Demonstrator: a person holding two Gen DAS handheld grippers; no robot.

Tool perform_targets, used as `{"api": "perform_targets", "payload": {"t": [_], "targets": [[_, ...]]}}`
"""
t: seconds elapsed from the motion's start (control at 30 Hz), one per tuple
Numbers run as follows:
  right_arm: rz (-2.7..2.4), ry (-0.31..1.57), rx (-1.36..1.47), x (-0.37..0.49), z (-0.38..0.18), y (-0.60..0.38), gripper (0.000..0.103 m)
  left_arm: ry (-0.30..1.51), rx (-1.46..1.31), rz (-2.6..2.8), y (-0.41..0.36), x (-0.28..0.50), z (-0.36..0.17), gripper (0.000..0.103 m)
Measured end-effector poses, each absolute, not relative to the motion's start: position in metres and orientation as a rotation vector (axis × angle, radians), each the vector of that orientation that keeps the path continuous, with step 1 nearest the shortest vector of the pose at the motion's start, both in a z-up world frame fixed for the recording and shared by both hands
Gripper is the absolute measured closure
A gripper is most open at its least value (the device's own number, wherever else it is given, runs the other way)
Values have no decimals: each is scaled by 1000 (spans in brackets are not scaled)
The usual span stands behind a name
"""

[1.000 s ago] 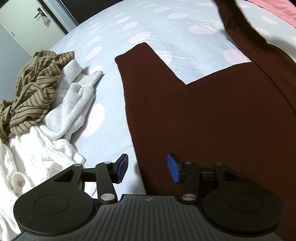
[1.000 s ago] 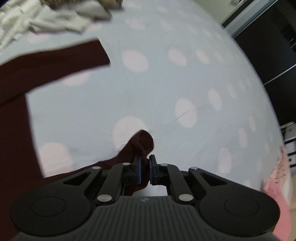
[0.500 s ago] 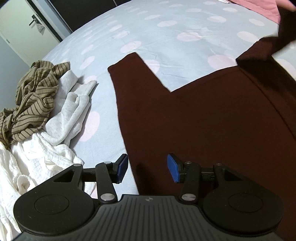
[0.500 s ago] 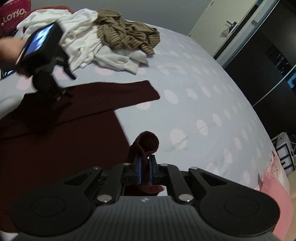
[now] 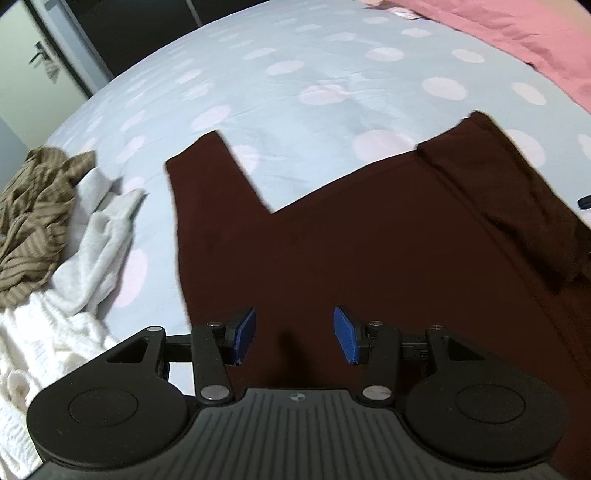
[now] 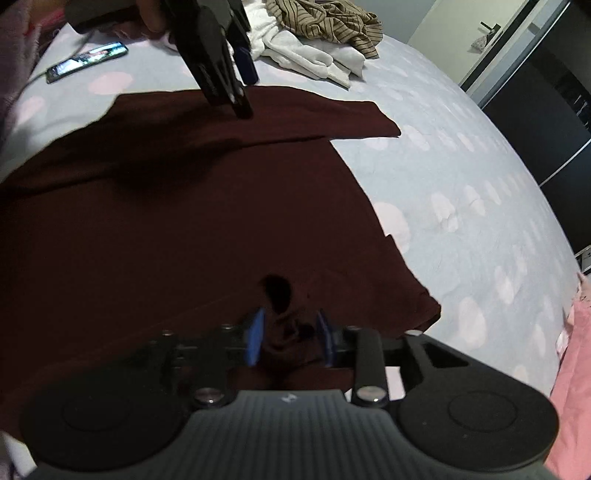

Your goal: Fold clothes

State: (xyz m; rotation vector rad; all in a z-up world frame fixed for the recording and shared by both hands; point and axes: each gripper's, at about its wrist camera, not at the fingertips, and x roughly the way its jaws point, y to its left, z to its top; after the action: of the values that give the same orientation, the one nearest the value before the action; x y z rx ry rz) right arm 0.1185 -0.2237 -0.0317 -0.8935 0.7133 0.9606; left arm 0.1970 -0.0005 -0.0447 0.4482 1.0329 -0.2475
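A dark maroon long-sleeved top (image 5: pixel 369 251) lies spread flat on the dotted pale-blue bed sheet (image 5: pixel 295 74). Its right sleeve (image 5: pixel 517 192) is folded back over the body; the left sleeve (image 5: pixel 207 184) stretches out straight. My right gripper (image 6: pixel 290 338) hovers low over the top (image 6: pixel 184 221), and its jaws are opening. The bunched sleeve cuff (image 6: pixel 284 325) sits loosely between the blue pads. My left gripper (image 5: pixel 294 334) is open above the garment's left side with nothing between its fingers. It also shows at the top of the right wrist view as the left gripper (image 6: pixel 236 74).
A heap of clothes lies at the left: a brown striped garment (image 5: pixel 33 206) on white ones (image 5: pixel 92 251). A phone (image 6: pixel 86 61) rests on the sheet beyond the top. A pink blanket (image 5: pixel 517 33) runs along the far right. Dark wardrobe doors stand behind.
My right gripper carried the sleeve cuff across onto the garment's body and its jaws parted. The left gripper shifted a little to the right over the top.
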Motion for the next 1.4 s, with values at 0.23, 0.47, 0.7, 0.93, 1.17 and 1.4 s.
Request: {"api": "perform_targets", "payload": {"t": [0.23,0.47,0.7,0.93,1.17,1.4], "targets": [[928,758,-877,108,-23,-241,68,1023,402,-398,-34,189,-46,59],[842,798,-774,120,-31,-225,70,1031,279,-553,-78,183,-65,70],[809,831,-838,115,-49,-217,84,1012,306,-570,-116,177,-77,79],[763,929,-785,118,-55,-229,90,1053,340,-594,-136,175,-95,85],[706,1087,-766,122,-65,-249,90,1074,337,-603,-133,177,-97,85],[579,1137,-712,134,-48,-270,89,1035,319,-602,-128,181,-88,85]]}}
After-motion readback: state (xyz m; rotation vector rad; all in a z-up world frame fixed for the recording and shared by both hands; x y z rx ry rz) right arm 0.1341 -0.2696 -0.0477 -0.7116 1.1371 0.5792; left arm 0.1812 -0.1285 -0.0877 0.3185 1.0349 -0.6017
